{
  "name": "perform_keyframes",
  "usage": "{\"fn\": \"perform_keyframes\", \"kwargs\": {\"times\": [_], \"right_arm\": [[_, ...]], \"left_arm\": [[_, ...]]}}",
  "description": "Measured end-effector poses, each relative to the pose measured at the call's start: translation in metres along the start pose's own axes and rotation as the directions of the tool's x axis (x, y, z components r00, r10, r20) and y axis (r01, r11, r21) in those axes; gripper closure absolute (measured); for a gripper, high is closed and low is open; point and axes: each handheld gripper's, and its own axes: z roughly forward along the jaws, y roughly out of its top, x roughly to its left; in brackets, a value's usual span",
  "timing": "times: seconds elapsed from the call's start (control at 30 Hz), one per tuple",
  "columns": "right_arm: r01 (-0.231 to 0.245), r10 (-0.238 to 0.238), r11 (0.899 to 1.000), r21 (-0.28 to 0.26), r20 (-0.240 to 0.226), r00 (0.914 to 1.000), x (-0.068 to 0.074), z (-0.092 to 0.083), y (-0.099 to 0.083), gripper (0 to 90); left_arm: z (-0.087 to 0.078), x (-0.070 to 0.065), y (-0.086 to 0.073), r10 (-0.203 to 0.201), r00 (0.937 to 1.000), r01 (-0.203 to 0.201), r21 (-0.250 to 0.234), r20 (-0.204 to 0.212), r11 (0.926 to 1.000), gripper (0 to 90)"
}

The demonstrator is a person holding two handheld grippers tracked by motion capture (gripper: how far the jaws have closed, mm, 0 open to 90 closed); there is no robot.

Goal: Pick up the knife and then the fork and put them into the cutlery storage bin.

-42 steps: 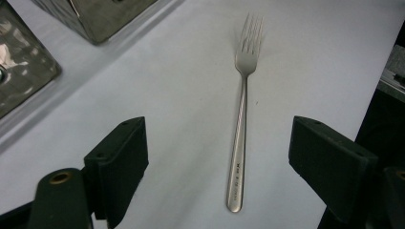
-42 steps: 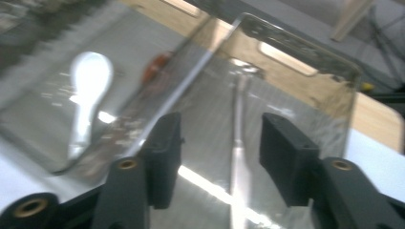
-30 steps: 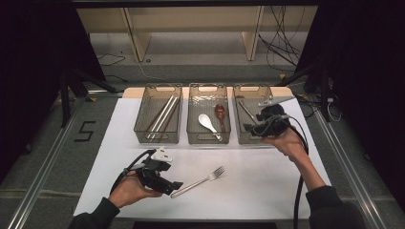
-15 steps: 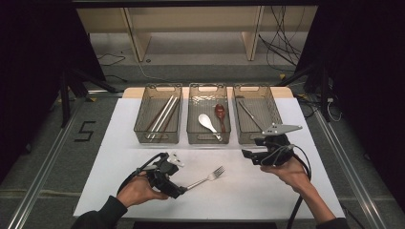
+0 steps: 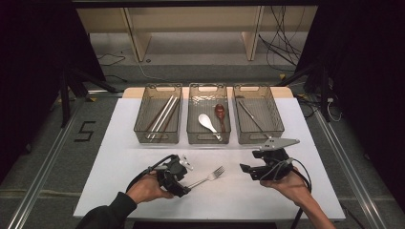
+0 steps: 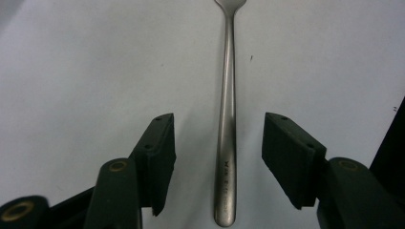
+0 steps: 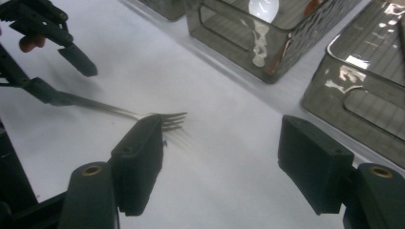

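Now | we straddle fork (image 6: 226, 143) handle, left gripper (image 6: 217, 162) jaws just closing, not yet touching | right gripper (image 7: 229, 162) released, at fork's 3 o'clock | risk: off-centre pinch skids fork across table (image 5: 143, 143).

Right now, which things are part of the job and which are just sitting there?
In the job:
- fork, lying flat on the white mat
- left gripper, jaws either side of the fork's handle, closing in but not yet touching
- right gripper, open near the fork's prongs

Just sitting there:
- chopsticks
- white spoon
- brown spoon
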Motion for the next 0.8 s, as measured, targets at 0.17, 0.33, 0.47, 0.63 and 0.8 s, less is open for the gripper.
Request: {"fn": "perform_keyframes", "kwargs": {"times": [0.17,0.33,0.47,0.63,0.8], "right_arm": [[0.015,-0.015,1.0,0.011,-0.006,0.9999,0.005,0.001,-0.001,33.1],[0.019,-0.019,1.0,0.008,-0.01,0.9998,0.006,0.001,-0.001,33.2],[0.018,-0.018,1.0,0.008,-0.011,0.9998,0.006,0.001,-0.002,33.2],[0.024,-0.024,1.0,0.007,-0.003,0.9997,0.007,0.001,-0.001,33.6],[0.028,-0.028,1.0,0.004,-0.006,0.9996,0.009,0.002,0.0,33.7]], "left_arm": [[0.006,-0.005,0.007,0.031,0.9995,-0.031,0.017,0.002,0.9994,50.3],[0.013,-0.005,0.011,0.047,0.9989,-0.047,0.04,0.001,0.9981,55.7],[0.016,-0.007,0.014,0.063,0.998,-0.063,0.058,0.005,0.9964,60.7],[0.018,-0.009,0.016,0.075,0.9972,-0.074,0.072,-0.005,0.9946,65.3],[0.018,-0.011,0.017,0.095,0.9954,-0.095,0.077,0.005,0.9925,71.2]]}}
